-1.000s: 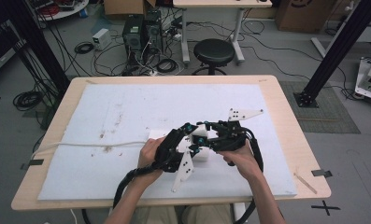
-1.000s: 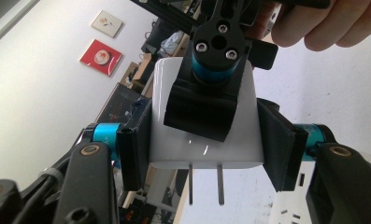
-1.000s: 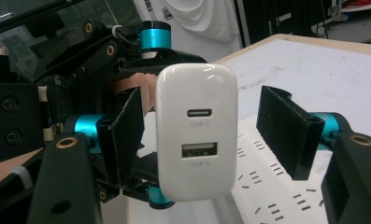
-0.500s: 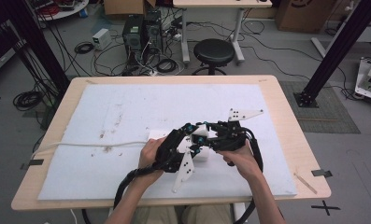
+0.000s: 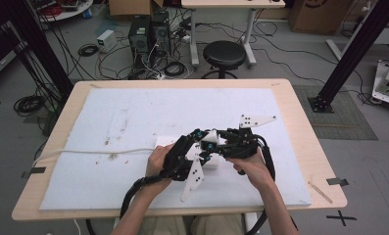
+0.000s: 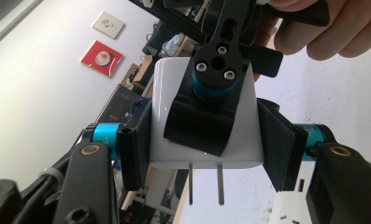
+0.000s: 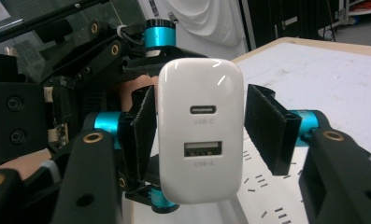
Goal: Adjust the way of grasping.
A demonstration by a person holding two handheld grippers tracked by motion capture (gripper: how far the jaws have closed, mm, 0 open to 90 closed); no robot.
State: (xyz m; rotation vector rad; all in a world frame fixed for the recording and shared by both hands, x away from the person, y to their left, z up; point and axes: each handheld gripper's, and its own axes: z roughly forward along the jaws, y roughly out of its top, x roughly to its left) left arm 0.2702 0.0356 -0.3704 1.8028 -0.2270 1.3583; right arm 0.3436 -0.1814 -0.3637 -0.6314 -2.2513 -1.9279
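Observation:
A white USB charger (image 5: 210,136) with two flat prongs (image 6: 205,184) is held above the table's middle. My left gripper (image 5: 201,143) is shut on it, its pads (image 6: 135,149) pressing on two opposite sides. My right gripper (image 5: 216,146) comes in from the right, and its jaws have just been closing with the charger (image 7: 201,135) between them. In the right gripper view one pad (image 7: 143,130) rests against the charger's side. The other pad (image 7: 267,128) stands a small gap away. The port face shows a USB-C and a USB-A socket.
A white power strip (image 5: 165,143) lies on the grey mat (image 5: 133,112) under the hands, its slots (image 7: 267,186) showing below the charger. A white cable (image 5: 94,152) runs off to the table's left edge. A black stool (image 5: 224,54) stands beyond the far edge.
Both hands keep their place. The right gripper's jaws look slightly closer together around the charger than a second ago.

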